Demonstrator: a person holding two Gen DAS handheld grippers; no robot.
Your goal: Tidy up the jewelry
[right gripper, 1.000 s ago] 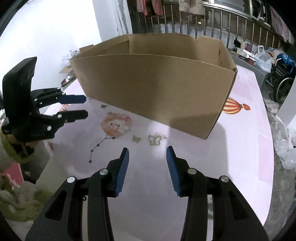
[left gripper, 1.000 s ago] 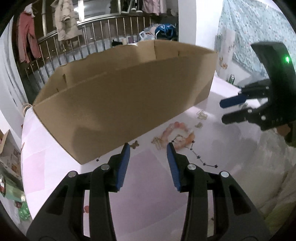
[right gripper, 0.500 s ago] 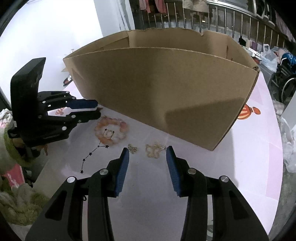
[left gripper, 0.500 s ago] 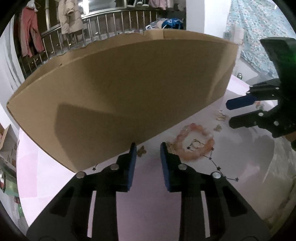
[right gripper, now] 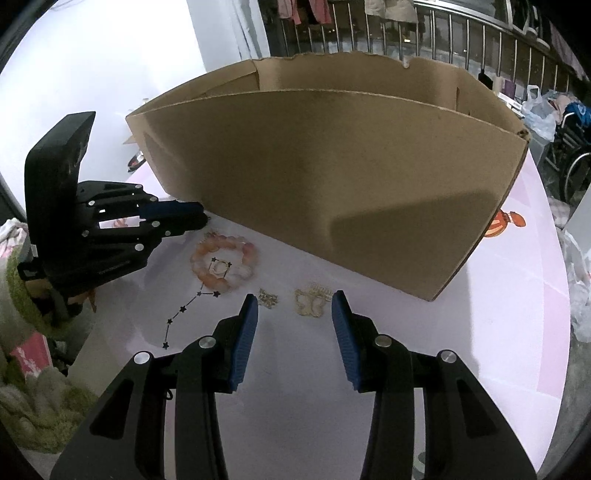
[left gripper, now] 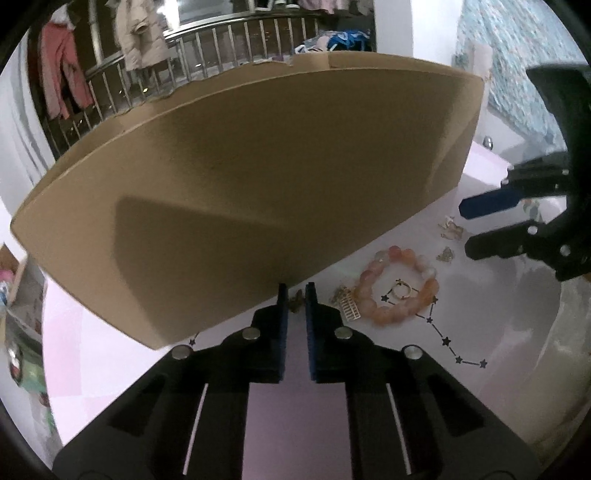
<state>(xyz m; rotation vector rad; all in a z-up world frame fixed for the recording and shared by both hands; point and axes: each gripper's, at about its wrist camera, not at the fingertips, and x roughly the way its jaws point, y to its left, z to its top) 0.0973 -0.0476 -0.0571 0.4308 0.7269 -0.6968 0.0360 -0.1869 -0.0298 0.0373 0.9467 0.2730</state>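
Observation:
Jewelry lies on the pale pink table (left gripper: 140, 354) in front of a big cardboard box (left gripper: 258, 184). My left gripper (left gripper: 295, 291) is closing at the box's foot, and a small gold charm (left gripper: 295, 302) sits pinched between its blue pads. Just to the right lie a gold comb clip (left gripper: 349, 308) and a pink bead bracelet (left gripper: 400, 254) with a ring (left gripper: 400, 291) inside it. My right gripper (right gripper: 294, 306) stands open, low over the table. A gold butterfly piece (right gripper: 312, 302) and a small charm (right gripper: 267, 297) lie just beyond its tips. The left gripper (right gripper: 201, 218) shows at the left, beside the bracelet (right gripper: 221, 240).
The cardboard box (right gripper: 332, 166) is open-topped and fills the far side of the table (right gripper: 498, 332). A line of black stars (left gripper: 447, 341) is printed on the cloth. Metal railings (right gripper: 461, 33) with hanging clothes stand behind. Soft green fabric (right gripper: 33, 406) lies off the table's left edge.
My left gripper has moved forward to the foot of the box and its jaws have narrowed around the small charm. The right gripper has edged slightly closer to the butterfly piece, still equally wide.

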